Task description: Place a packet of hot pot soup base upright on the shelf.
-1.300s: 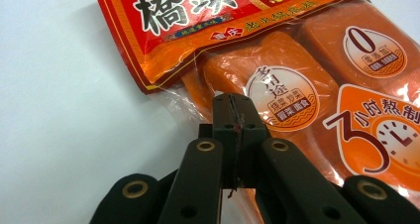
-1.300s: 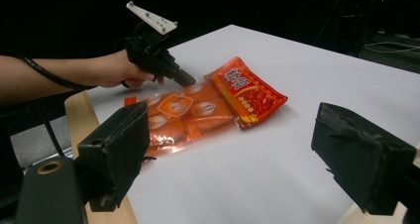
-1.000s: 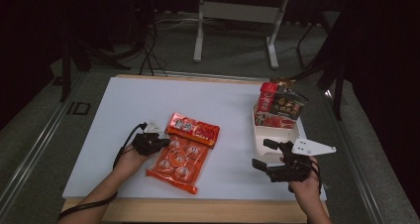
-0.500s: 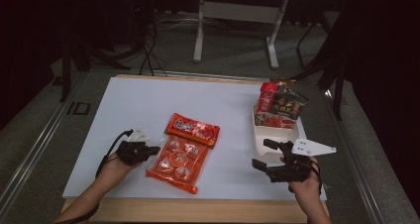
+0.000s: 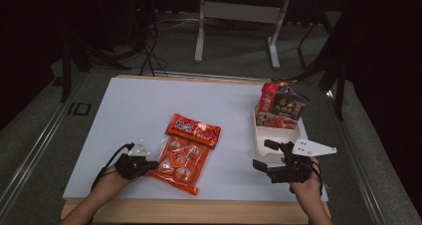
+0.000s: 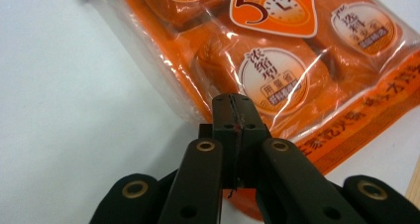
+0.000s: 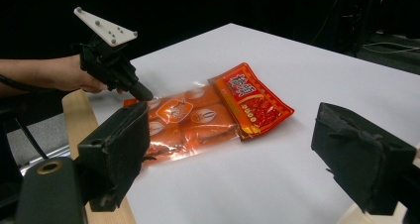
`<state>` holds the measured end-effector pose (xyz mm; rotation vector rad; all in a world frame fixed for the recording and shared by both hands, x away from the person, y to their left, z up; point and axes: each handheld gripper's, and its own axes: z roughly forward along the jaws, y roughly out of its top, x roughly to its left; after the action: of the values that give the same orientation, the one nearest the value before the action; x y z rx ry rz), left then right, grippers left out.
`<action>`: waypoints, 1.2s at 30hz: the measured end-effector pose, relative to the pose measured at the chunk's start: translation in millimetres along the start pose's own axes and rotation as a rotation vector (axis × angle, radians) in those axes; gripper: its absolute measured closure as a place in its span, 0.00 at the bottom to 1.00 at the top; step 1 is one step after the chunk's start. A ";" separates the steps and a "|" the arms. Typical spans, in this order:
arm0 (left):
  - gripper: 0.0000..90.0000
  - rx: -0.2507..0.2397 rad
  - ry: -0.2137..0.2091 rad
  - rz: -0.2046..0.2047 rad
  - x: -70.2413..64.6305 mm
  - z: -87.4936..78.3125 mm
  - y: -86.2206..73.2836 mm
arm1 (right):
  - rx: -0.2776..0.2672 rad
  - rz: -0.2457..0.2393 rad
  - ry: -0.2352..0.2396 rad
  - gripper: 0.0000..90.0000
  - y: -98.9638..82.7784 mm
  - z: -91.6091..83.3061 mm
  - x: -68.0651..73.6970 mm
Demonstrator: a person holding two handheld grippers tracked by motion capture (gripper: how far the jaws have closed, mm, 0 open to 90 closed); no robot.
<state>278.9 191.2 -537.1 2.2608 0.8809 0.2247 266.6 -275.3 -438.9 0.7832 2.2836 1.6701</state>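
The left gripper (image 5: pixel 149 164) has drawn back from the middle of the desk (image 5: pixel 124 110) to the near left edge of the orange multi-pack of seasoning blocks (image 5: pixel 180 159), its tips now at the bag's clear plastic border; a second ago it sat farther in, near where that pack meets the red sachet (image 5: pixel 194 130). In the left gripper view its fingers (image 6: pixel 225 116) are pressed tight together with nothing visible between them, so the pack (image 6: pixel 277 60) lies free, flat on the white desk with the red sachet overlapping its far end. The right gripper (image 5: pixel 263 155) has not moved, hovering near the white tray (image 5: pixel 263 143) of packaged snacks (image 5: pixel 281 108) at the desk's right side, its fingers (image 7: pixel 116 149) spread wide and empty. The retreat with closed fingers suggests a nudge or a release rather than a lift; if the pack is bound for the tray, it has yet to be gripped.
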 end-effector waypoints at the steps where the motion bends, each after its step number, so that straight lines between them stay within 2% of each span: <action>1: 1.00 -0.001 0.001 -0.001 -0.3 0.7 0.0 | 0.001 0.000 -0.001 0.17 -0.3 0.3 -0.3; 5: 1.00 0.002 0.002 -0.005 -2.5 1.8 1.4 | 0.007 0.000 0.002 0.17 -0.9 1.7 -0.4; 11: 1.00 -0.012 -0.042 -0.007 -14.6 9.8 8.6 | 0.006 -0.001 0.003 0.17 -1.1 2.4 0.1; 18: 1.00 -0.014 -0.088 0.015 -30.6 22.0 20.5 | 0.007 -0.002 0.001 0.17 -1.7 1.8 -0.1; 25: 1.00 -0.028 -0.118 0.017 -37.0 29.7 26.7 | 0.010 -0.008 0.003 0.17 -2.1 2.6 0.7; 29: 1.00 -0.041 -0.144 -0.013 -31.9 26.8 28.4 | 0.014 -0.011 0.002 0.17 -2.4 3.0 1.0; 33: 0.85 -0.081 -0.146 -0.052 -22.3 18.1 33.7 | 0.010 -0.026 0.000 0.17 -2.2 2.4 1.8; 36: 0.67 -0.110 -0.129 -0.069 -12.6 10.1 38.7 | 0.001 -0.047 0.003 0.18 -1.8 1.9 2.5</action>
<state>293.8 157.0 -518.1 2.1141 0.8552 0.0922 264.8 -272.8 -440.8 0.7224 2.2865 1.6514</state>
